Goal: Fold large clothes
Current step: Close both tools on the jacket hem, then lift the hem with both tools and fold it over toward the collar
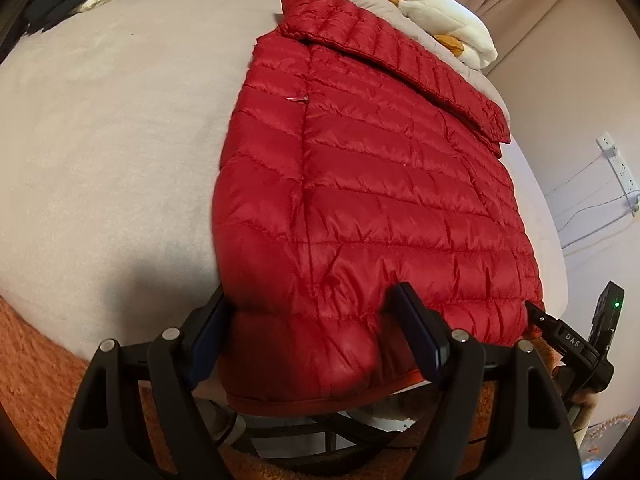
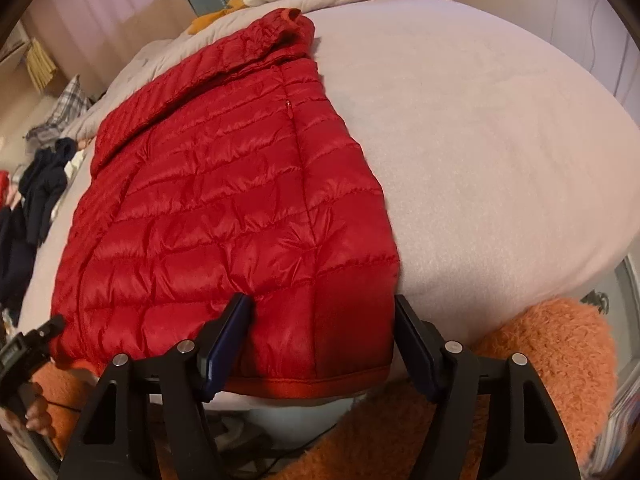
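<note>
At bed (image 1: 100, 140) edge, both tools wide, straddling jacket (image 1: 360, 200) hem, maybe ungripped, bare sheet beside.

Warm, soft light; heavy fisheye edge distortion.
</note>
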### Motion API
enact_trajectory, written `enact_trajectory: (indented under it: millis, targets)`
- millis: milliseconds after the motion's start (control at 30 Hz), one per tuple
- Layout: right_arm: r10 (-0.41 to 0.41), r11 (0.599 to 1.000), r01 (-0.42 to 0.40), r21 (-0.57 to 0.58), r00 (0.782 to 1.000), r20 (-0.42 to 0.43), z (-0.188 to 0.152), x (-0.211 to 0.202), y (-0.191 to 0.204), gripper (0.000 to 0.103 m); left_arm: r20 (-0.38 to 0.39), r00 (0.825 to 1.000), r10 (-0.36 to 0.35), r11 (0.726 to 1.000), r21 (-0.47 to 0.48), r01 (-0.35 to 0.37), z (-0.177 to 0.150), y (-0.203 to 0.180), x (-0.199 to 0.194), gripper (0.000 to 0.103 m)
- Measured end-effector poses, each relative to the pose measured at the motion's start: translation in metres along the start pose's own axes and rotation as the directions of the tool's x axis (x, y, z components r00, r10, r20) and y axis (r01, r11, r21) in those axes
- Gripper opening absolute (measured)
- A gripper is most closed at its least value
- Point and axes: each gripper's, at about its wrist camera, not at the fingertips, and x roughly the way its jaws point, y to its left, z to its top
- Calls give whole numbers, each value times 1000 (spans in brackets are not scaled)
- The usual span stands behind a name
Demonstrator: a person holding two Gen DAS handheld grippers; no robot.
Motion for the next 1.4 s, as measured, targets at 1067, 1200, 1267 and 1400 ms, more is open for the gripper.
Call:
enact_trajectory:
  millis: [1067,1200,1267,1400]
  targets:
    - [185,977,-149,-155,950,251,28,-64,26,16,199,976,-90,995,64,79,23,-48,-74,19]
    - [209,969,-157,-189,930,303,35,-78,33,16,262,960,-100,994,75,83,34,-54,-90,19]
    - [224,966,-166,-199,919,324,38,-84,36,16,283,953,-103,993,92,80,39,-58,-99,19]
    - [262,957,-192,-217,891,371,45,-100,37,16,325,937,-128,989,117,94,46,-63,-118,19]
